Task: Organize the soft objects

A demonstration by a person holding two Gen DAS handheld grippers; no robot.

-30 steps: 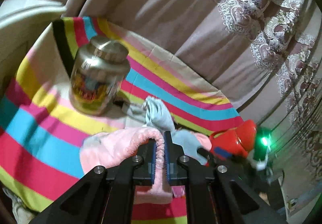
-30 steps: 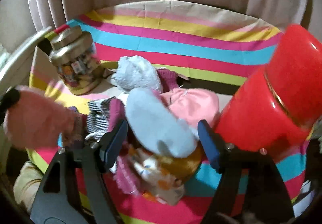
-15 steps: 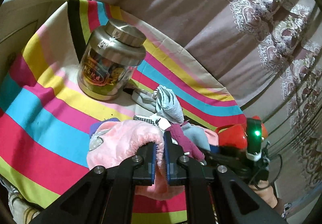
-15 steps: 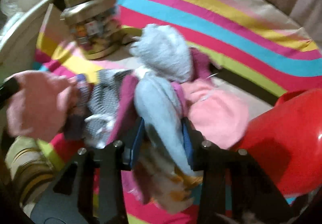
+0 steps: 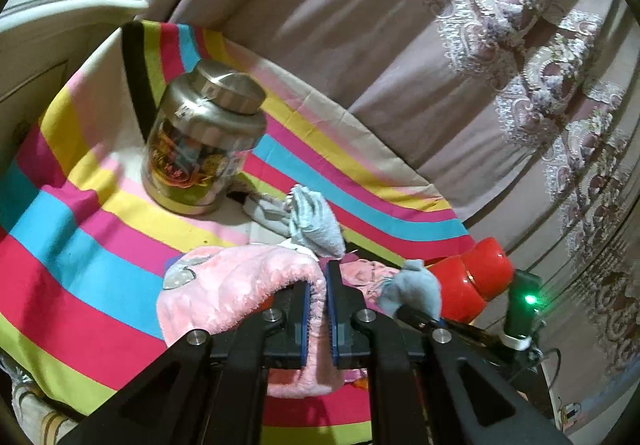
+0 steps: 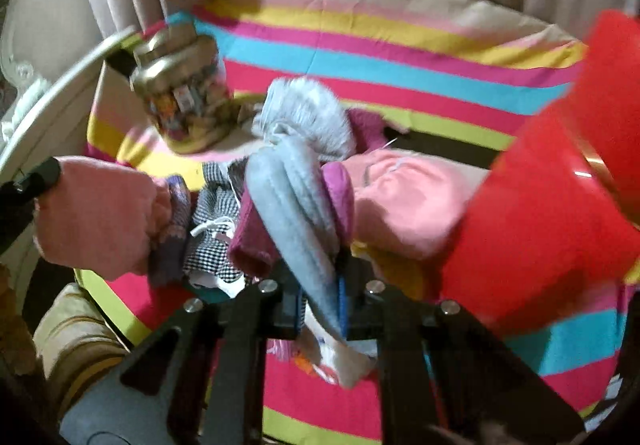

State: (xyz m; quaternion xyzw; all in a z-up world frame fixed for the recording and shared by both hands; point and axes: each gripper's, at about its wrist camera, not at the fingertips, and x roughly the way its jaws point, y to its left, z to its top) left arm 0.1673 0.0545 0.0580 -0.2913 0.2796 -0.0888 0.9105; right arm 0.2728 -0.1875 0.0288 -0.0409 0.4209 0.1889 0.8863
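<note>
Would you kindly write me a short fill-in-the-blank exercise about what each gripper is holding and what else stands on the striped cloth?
1. The left gripper is shut on a fluffy ____ cloth.
2. The right gripper is shut on a ____ sock.
3. The metal tin stands ____ on the striped cloth.
4. The plastic container beside the pile is ____.

Missing words: pink; grey; upright; red
</note>
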